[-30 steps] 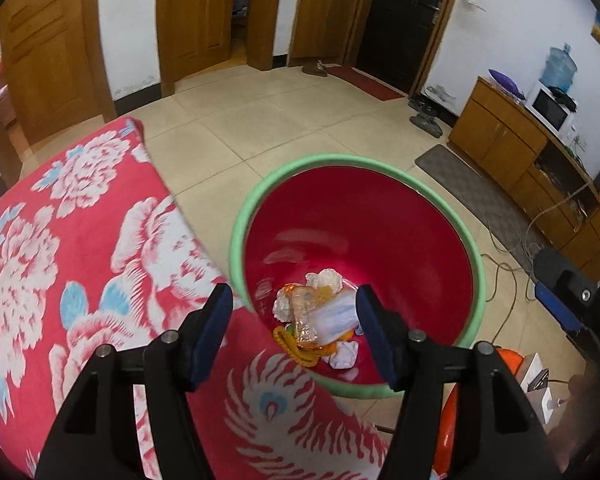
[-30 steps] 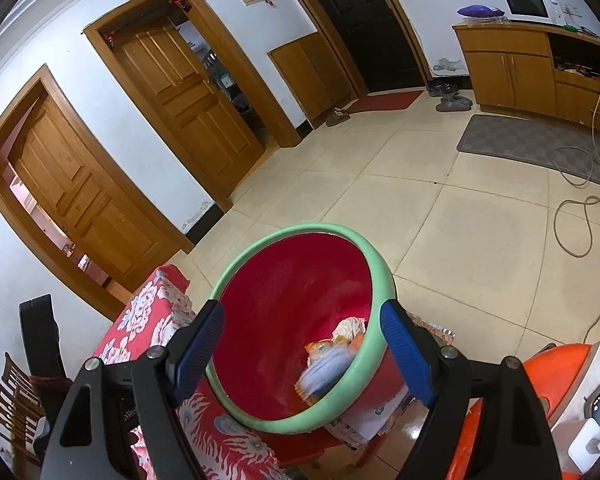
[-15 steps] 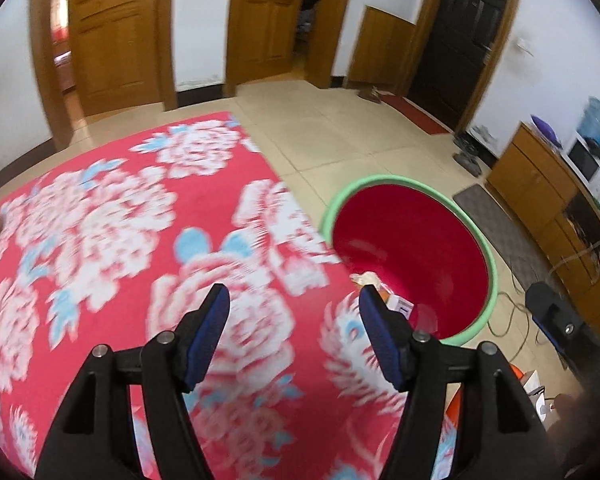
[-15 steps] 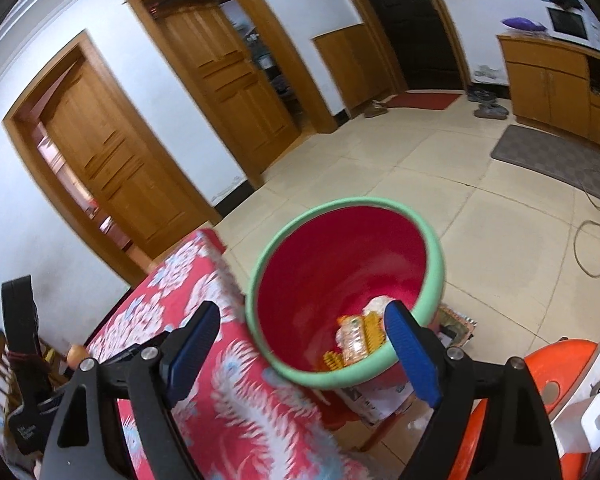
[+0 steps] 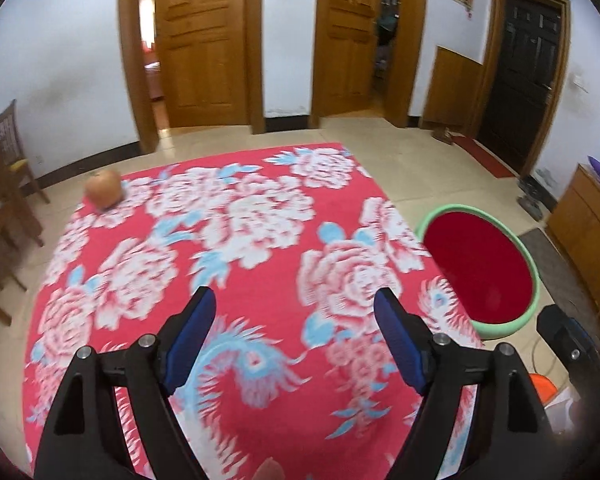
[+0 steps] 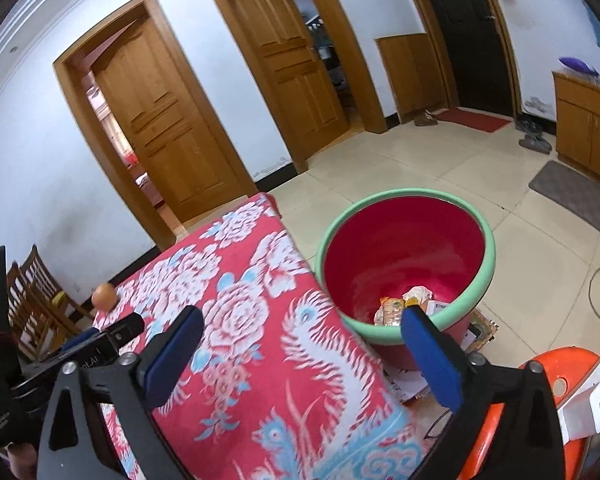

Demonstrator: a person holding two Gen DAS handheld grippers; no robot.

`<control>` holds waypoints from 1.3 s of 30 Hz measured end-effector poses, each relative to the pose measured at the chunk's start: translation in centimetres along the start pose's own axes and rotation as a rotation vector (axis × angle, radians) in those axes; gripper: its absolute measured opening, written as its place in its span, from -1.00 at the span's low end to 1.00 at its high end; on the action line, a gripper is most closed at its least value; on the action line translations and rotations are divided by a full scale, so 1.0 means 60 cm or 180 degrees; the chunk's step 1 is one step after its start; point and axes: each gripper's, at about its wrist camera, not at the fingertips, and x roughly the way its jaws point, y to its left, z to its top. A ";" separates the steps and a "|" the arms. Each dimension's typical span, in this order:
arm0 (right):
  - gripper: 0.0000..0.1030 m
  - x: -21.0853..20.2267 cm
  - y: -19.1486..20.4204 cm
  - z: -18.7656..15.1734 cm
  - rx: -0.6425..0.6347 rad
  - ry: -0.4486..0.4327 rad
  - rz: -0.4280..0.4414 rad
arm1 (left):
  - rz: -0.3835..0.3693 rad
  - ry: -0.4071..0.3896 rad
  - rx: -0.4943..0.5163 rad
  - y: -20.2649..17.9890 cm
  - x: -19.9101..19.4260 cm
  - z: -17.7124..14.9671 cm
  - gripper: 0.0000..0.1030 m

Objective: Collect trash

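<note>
Left hand-held gripper [image 5: 294, 314] and right hand-held gripper [image 6: 302, 330] both just widening, empty, over floral tabletop [image 5: 236, 248], wrappers [image 6: 396, 308] in red basin [image 6: 404, 240], print unreadable

white walls [image 5: 68, 60], wooden doors [image 5: 204, 40], tiled floor [image 6: 420, 168]

Soft, even daylight fills the room; the cloth [image 5: 240, 240] smears with motion blur, door frames [image 6: 100, 152] bow, corners go black.
</note>
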 end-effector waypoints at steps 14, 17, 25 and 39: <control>0.99 -0.024 0.053 -0.042 -0.0338 0.0002 0.0007 | 0.0166 -0.0119 -0.0218 0.055 -0.046 -0.047 0.61; 0.99 -0.022 0.058 -0.047 -0.0370 0.0021 0.0006 | 0.0174 -0.0136 -0.0256 0.063 -0.050 -0.051 0.61; 0.99 -0.019 0.061 -0.055 -0.0368 0.0087 0.0028 | 0.0215 -0.0180 -0.0280 0.071 -0.056 -0.059 0.61; 0.99 -0.019 0.061 -0.055 -0.0366 0.0082 0.0029 | 0.0218 -0.0186 -0.0278 0.071 -0.059 -0.058 0.61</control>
